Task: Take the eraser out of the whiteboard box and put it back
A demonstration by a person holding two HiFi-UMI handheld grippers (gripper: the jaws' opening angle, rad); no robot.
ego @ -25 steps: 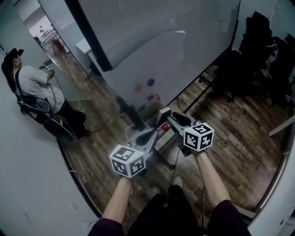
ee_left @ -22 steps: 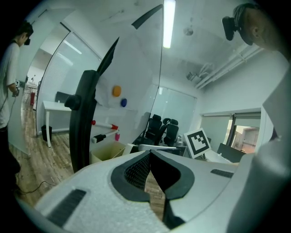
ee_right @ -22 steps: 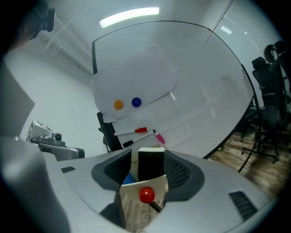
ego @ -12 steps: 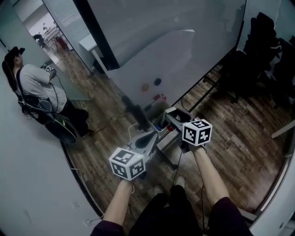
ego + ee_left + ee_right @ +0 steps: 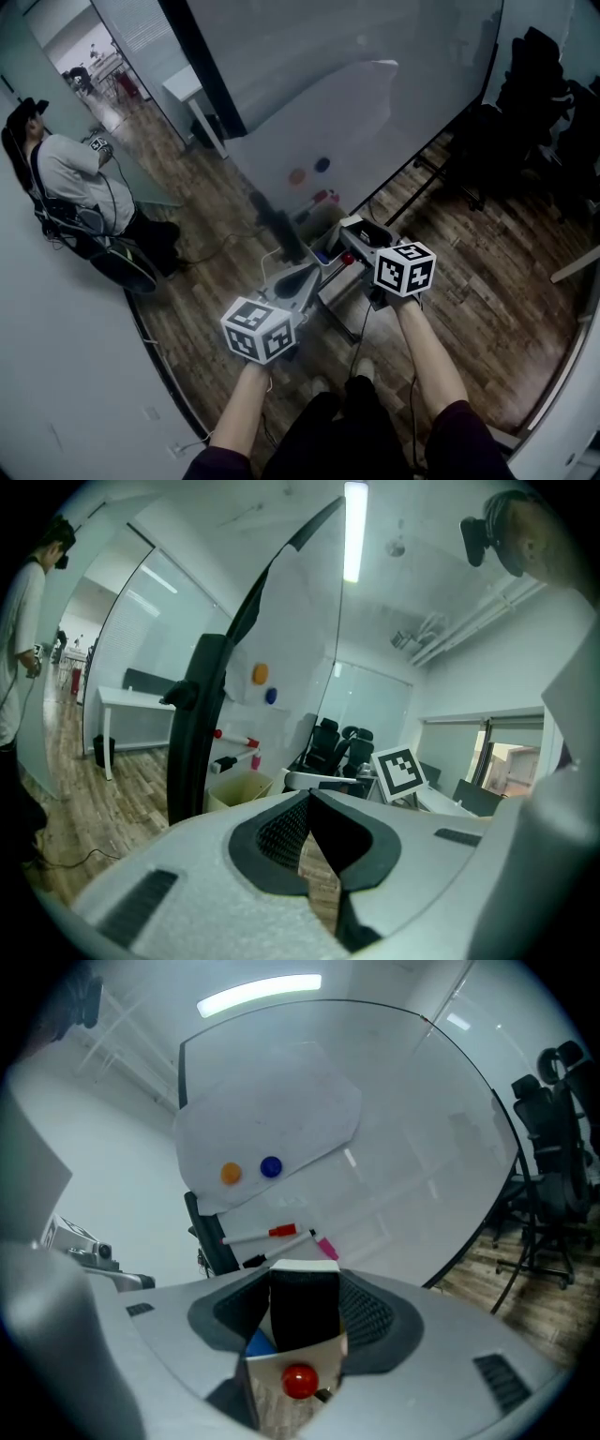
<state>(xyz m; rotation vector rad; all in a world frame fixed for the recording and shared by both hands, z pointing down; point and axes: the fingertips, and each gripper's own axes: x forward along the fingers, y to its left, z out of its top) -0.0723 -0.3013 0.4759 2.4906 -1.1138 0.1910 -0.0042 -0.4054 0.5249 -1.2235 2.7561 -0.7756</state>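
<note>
The black eraser [image 5: 303, 1302] with a white top stands upright in the cream whiteboard box [image 5: 281, 1408], beside a blue thing [image 5: 261, 1342]. My right gripper [image 5: 302, 1309] straddles the eraser. Its jaws have just swung wide apart and then eased in slightly; a dark gap shows beside the eraser, so the gripper is open. In the head view the right gripper [image 5: 349, 236] reaches over the box [image 5: 328, 253] below the whiteboard [image 5: 356, 103]. My left gripper [image 5: 314, 272] hovers just left of the box, shut and empty, its pads meeting at the tips [image 5: 308, 796].
A red ball magnet [image 5: 299, 1381] sits on the box's near wall. Orange [image 5: 297, 175] and blue [image 5: 322, 164] magnets and markers [image 5: 319, 198] are on the board. The board's black stand [image 5: 277, 225] rises by the left gripper. A person [image 5: 75, 178] stands far left; office chairs [image 5: 534, 103] stand at right.
The head camera has shifted a little, so the board and box sit slightly further right. Both grippers stay in about the same place by the box.
</note>
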